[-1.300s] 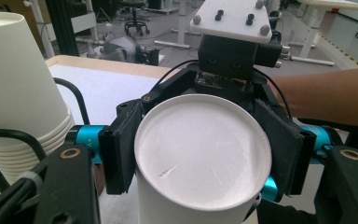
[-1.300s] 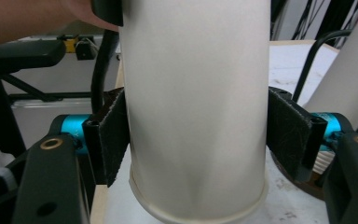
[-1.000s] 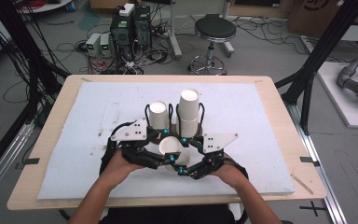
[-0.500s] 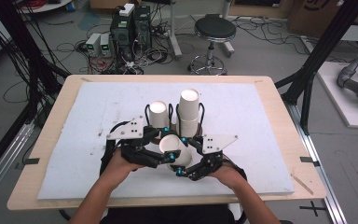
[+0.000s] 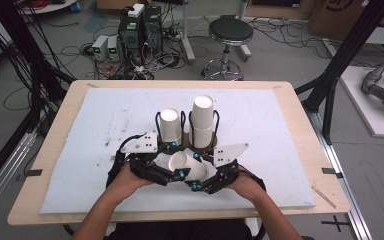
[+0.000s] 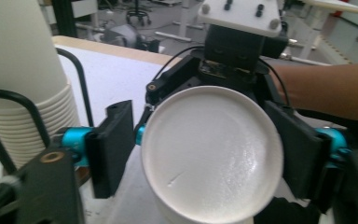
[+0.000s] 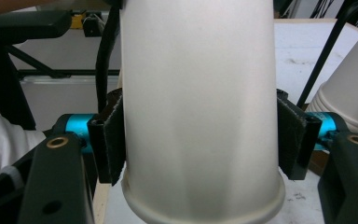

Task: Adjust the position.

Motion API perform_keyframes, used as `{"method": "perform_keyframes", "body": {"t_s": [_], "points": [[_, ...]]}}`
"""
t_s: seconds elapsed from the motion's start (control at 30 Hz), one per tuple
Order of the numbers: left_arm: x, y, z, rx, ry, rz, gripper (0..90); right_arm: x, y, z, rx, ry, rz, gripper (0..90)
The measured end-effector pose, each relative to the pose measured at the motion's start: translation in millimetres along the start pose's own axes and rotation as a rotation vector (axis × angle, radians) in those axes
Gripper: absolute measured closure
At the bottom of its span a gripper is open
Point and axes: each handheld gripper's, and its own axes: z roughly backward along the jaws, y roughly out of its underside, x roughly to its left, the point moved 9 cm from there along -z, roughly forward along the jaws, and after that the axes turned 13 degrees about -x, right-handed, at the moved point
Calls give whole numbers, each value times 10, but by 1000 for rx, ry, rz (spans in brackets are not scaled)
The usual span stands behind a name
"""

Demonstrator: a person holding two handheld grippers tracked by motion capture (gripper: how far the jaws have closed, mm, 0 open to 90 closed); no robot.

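We have a white paper cup (image 5: 186,166) lying on its side in the lower middle of the high view, held between our two grippers above the white foam board (image 5: 280,150). Our right gripper (image 5: 204,176) clamps the cup wall; in the right gripper view both pads (image 7: 113,135) press on its sides, near the rolled rim. Our left gripper (image 5: 172,165) faces the cup's base, and its jaws have just been opening: in the left gripper view the cup (image 6: 212,156) sits between them, the left pad (image 6: 114,147) clearly apart from it, the right one too close to tell.

Just above stand two stacks of white paper cups (image 5: 202,120) in a black wire holder (image 5: 186,122). We judge the cup is being passed to the right gripper, so we should keep that grip light, avoid crushing the thin wall, and draw the left gripper straight back.
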Motion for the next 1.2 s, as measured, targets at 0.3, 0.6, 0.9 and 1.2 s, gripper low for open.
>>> {"method": "perform_keyframes", "body": {"t_s": [0.3, 0.6, 0.9, 1.2], "points": [[39, -86, 63, -62, 17, 21, 358, -27, -68, 42, -60, 55, -68, 163], [2, -181, 95, -138, 45, 10, 358, -34, -121, 67, -105, 54, -66, 166], [-31, -115, 84, -108, 52, 5, 359, -7, -128, 120, -97, 22, -18, 283], [-10, 5, 95, 1, 6, -32, 254, -24, -50, 141, -7, 27, 0, 303]]}}
